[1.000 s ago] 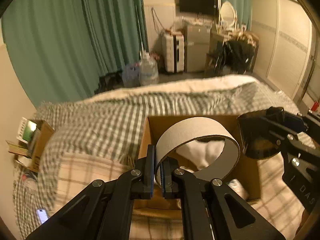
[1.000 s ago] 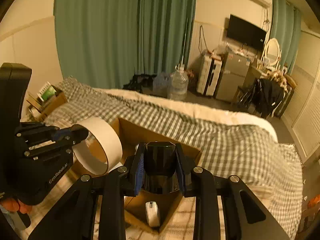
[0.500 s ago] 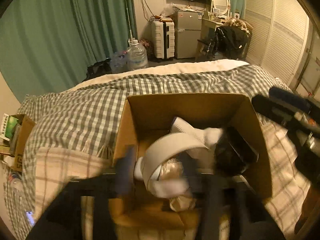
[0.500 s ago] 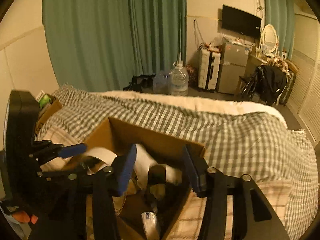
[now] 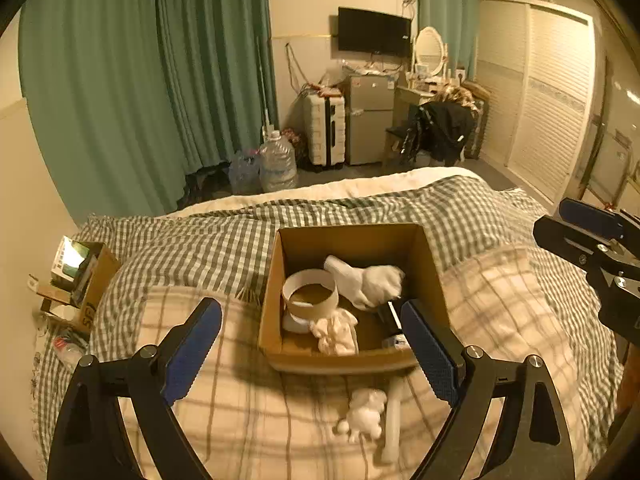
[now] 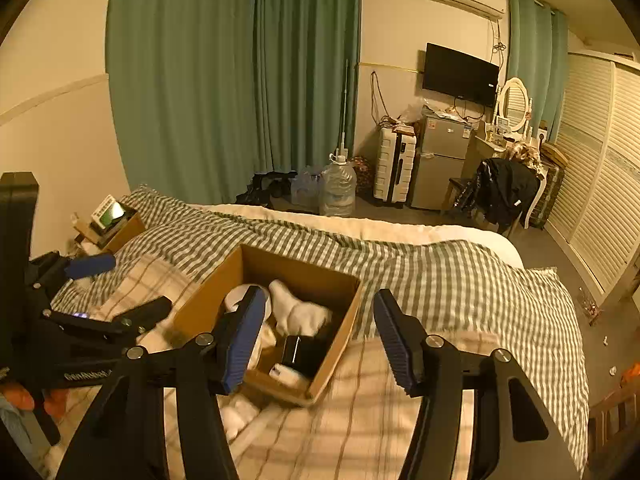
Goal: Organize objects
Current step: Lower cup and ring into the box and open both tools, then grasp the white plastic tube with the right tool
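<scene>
- The left hand-held gripper (image 5: 312, 354) hovers above the bed with its jaws spread wide and nothing between them; the right hand-held gripper (image 6: 320, 340) is likewise wide open and empty, poised over the near corner of the cardboard box (image 5: 340, 360).
- The box sits on the plaid blanket (image 5: 248, 412) and already holds a tape roll (image 5: 310, 294) standing on its flat side, a white sock (image 5: 366, 284), a crumpled white cloth (image 5: 336, 332) and a dark boxy item (image 6: 298, 350) at the right side.
- Still outside, just in front of the box, lie a small white plush toy (image 5: 364, 410) and, touching or nearly touching its right side, a pale tube-like piece (image 5: 392, 420); these look like the next things to tidy.
- The plush toy should be light, soft and squashy: a pinch across its body would hold, and it is unlikely to break or slip.
- The pale piece looks thin and possibly stiff; gripping near its middle would keep it balanced. What it is made of cannot be told.
- The blanket is soft, so a low pinch may catch fabric too.
</scene>
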`<state>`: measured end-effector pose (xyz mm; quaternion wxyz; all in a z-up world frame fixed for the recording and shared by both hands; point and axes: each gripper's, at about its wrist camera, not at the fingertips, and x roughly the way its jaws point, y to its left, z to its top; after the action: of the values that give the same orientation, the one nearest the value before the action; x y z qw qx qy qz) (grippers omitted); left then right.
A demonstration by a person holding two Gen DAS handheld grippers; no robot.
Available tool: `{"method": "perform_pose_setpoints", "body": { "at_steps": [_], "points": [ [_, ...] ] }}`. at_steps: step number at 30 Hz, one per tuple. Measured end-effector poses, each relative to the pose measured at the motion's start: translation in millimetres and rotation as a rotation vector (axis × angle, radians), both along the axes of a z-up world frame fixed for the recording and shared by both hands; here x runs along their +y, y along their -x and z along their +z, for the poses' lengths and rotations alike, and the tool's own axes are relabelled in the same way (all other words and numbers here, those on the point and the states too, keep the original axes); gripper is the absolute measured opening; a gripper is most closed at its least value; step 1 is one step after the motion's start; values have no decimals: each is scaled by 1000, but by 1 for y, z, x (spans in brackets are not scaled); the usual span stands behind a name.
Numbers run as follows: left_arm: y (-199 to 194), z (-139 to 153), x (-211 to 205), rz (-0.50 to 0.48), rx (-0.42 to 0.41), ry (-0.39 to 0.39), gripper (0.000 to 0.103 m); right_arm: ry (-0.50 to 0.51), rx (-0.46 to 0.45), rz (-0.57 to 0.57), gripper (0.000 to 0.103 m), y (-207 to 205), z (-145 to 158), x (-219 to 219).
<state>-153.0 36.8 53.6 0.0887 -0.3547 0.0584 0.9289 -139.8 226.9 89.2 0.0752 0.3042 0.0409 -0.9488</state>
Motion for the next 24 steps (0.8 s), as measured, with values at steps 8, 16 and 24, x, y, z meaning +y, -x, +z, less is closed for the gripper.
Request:
{"method": "perform_pose_setpoints", "body": {
  "at_steps": [8, 16, 24],
  "points": [
    [-55, -29, -24, 32, 58, -40, 103, -43, -3, -18, 63, -62, -32, -5],
    [-52, -108, -43, 122, -39, -58, 103, -16, -160, -25, 63, -44, -129, -27],
    [-49, -150, -50, 147, -89, 31, 103, -105, -399, 33, 60, -9, -220, -61]
  ]
}}
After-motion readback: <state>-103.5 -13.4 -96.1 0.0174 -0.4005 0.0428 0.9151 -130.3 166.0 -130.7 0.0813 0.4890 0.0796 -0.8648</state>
